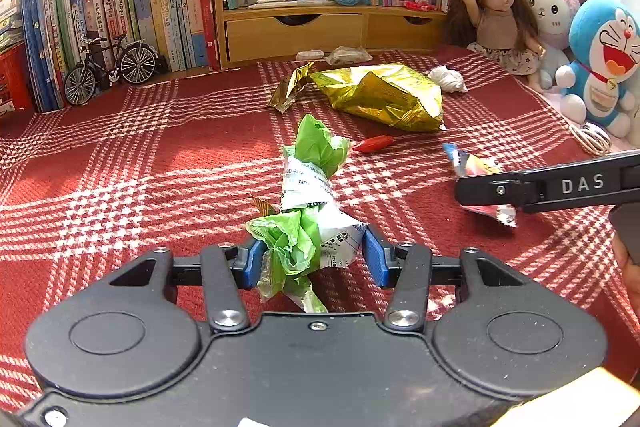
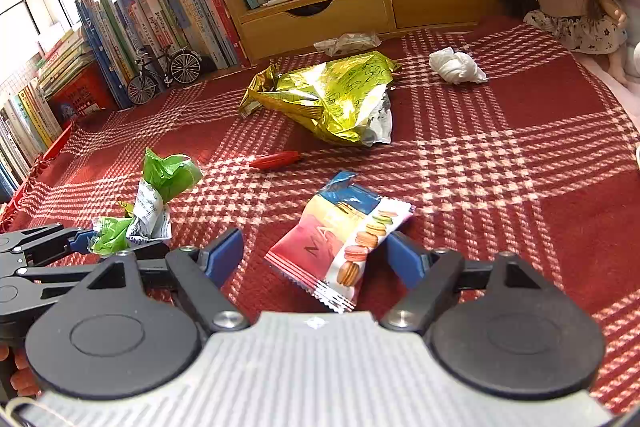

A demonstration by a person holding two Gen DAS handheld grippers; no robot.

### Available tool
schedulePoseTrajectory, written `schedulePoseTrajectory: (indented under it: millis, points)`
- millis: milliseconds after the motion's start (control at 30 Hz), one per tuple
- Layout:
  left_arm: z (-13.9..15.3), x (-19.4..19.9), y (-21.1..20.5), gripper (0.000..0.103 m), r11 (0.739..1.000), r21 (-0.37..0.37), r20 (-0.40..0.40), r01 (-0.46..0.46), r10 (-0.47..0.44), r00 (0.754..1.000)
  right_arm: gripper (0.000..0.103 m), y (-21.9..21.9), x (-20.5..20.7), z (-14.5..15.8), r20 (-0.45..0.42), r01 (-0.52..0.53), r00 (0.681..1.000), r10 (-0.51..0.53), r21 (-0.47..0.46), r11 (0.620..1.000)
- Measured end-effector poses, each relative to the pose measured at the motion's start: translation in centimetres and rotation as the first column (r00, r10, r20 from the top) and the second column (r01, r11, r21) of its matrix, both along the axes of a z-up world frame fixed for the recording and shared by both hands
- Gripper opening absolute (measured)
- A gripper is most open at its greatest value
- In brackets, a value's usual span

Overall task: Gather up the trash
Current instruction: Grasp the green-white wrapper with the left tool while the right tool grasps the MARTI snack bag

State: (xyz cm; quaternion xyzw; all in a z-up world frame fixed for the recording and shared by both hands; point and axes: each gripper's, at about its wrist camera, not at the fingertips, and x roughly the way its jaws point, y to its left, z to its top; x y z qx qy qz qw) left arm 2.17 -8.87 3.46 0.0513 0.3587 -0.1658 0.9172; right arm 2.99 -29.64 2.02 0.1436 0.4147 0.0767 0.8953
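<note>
A crumpled green and white wrapper point(image 1: 308, 203) lies on the red checked cloth point(image 1: 140, 155). My left gripper point(image 1: 314, 261) is closed on its near end, both blue pads pressing the crumple. A macaron snack packet point(image 2: 340, 227) lies flat between the fingers of my right gripper point(image 2: 312, 259), which is open and straddles it without touching. A gold foil bag point(image 2: 332, 95), a white crumpled tissue point(image 2: 456, 67), a small red wrapper point(image 2: 276, 159) and a clear wrapper point(image 2: 348, 43) lie farther back. In the right wrist view the left gripper point(image 2: 108, 241) sits at the left edge.
Rows of books point(image 1: 168, 7) and a wooden drawer shelf point(image 1: 296, 35) close off the back. A model bicycle point(image 1: 110, 67) stands at back left. A doll point(image 1: 500, 15), plush toys point(image 1: 600, 63) and a coiled cable point(image 1: 592, 137) line the right side.
</note>
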Motion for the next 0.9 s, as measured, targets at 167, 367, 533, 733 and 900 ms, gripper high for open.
schedulePoseTrajectory:
  millis: [167, 367, 533, 733, 900]
  points:
    - [0.6, -1.1, 0.6, 0.048, 1.000, -0.015, 0.002, 0.001, -0.001, 1.000, 0.064, 0.7, -0.1, 0.2, -0.003, 0.002, 1.000, -0.002, -0.009, 1.000]
    - [0.8, -1.8, 1.5, 0.048, 0.999, -0.033, -0.009, -0.015, 0.015, 1.000, 0.042, 0.9, -0.2, -0.1, -0.030, 0.032, 0.999, -0.033, -0.020, 0.999]
    - [1.0, -2.0, 2.2, 0.048, 0.999, -0.029, 0.010, -0.021, 0.021, 1.000, 0.070, 0.7, -0.5, 0.4, -0.014, 0.057, 0.998, -0.058, -0.024, 0.998]
    - [0.9, -1.6, 2.6, 0.048, 0.998, -0.046, -0.001, -0.040, 0.040, 0.999, 0.080, 0.9, 1.0, 0.7, -0.022, 0.099, 0.995, -0.100, -0.041, 0.994]
    - [0.6, -1.6, 2.9, 0.048, 0.998, -0.054, -0.014, -0.045, 0.044, 0.999, 0.065, 2.3, 2.3, -0.1, -0.080, 0.088, 0.992, -0.096, -0.098, 0.991]
